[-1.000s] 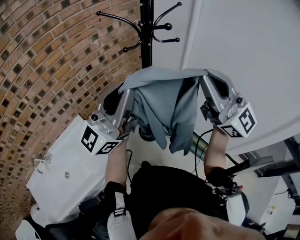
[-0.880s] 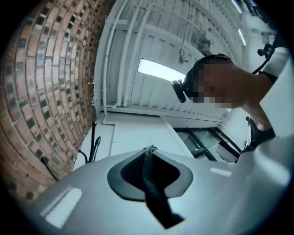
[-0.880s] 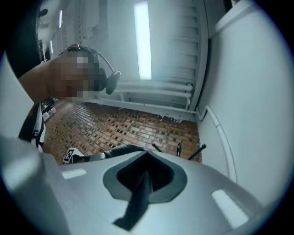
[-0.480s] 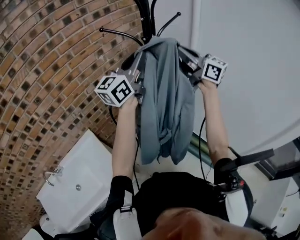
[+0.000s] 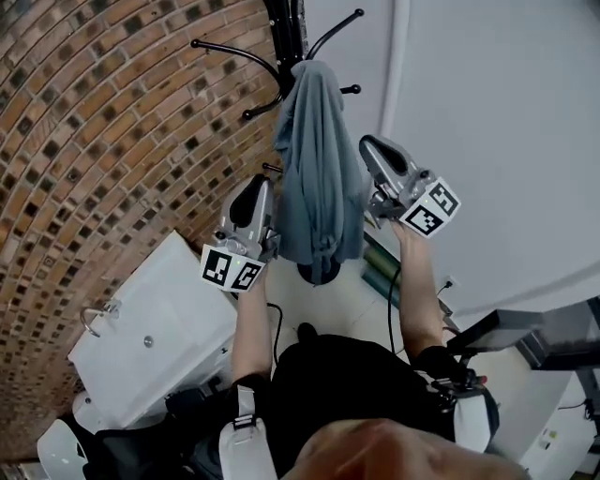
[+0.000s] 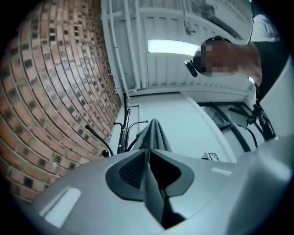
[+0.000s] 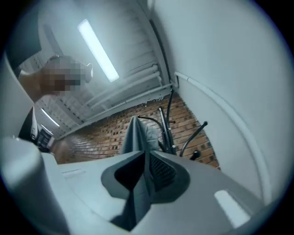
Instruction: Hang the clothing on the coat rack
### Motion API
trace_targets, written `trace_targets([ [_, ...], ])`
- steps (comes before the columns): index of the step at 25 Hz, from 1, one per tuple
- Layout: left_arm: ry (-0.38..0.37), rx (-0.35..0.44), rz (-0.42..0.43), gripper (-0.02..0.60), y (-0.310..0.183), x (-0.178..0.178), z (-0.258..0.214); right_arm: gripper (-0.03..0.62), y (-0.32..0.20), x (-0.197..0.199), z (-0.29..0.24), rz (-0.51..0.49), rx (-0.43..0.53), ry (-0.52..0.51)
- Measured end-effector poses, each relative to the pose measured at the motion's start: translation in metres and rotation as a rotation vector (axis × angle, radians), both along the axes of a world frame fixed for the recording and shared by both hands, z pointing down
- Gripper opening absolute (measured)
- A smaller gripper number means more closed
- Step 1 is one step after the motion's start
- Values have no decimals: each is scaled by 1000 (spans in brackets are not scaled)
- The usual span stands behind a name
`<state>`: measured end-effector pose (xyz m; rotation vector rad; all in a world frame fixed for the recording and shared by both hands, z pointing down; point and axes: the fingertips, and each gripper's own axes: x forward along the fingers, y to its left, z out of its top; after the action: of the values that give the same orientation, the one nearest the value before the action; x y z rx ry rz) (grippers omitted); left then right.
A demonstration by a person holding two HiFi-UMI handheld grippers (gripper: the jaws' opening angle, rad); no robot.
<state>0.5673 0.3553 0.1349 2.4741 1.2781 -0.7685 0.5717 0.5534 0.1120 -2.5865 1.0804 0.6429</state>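
Head view: grey garment (image 5: 314, 159) draped over a hook of the black coat rack (image 5: 284, 23), far middle. It hangs long and narrow down along the pole. Brick wall (image 5: 112, 122) on the left, pale wall (image 5: 506, 122) on the right. Left gripper (image 5: 262, 187) sits just beside the garment's left edge, right gripper (image 5: 373, 150) just beside its right edge. Both point up toward the rack, the left one lower. White cabinet (image 5: 155, 328) near left, below the left gripper.

Left gripper view: jaws nearly together, pinching a thin fold of the garment (image 6: 154, 137). They have just been easing apart, with the cloth between the pads. The fold runs from the jaws up to the coat rack (image 6: 124, 124). Brick on the left, ceiling light (image 6: 170, 46) above.

Right gripper view: jaws likewise close, pinching a thin fold of the garment (image 7: 135, 135), and they too have just been loosening. The cloth rises to the coat rack (image 7: 165, 124), with hooks to its right.
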Motion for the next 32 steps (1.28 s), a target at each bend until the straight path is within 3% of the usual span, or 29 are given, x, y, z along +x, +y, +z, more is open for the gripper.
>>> trace_targets([
  [2, -10, 56, -52, 37, -7, -27, 18, 80, 26, -17, 17, 119, 81, -14],
  [5, -52, 103, -116, 37, -16, -66, 45, 78, 45, -51, 53, 186, 183, -56],
  [10, -124, 159, -207, 20, -32, -121, 75, 67, 26, -107, 79, 162, 101, -35],
  [15, -87, 192, -238, 3, -36, -164, 66, 66, 27, -144, 82, 171, 125, -21],
  [20, -20, 222, -189, 3, -24, -190, 47, 65, 32, -174, 68, 227, 96, 22],
  [24, 5, 212, -140, 3, -49, -223, 44, 64, 13, -212, 62, 310, 44, 29],
  [32, -23, 59, -71, 3, -152, -281, 64, 55, -93, -323, 50, 387, -88, 22],
])
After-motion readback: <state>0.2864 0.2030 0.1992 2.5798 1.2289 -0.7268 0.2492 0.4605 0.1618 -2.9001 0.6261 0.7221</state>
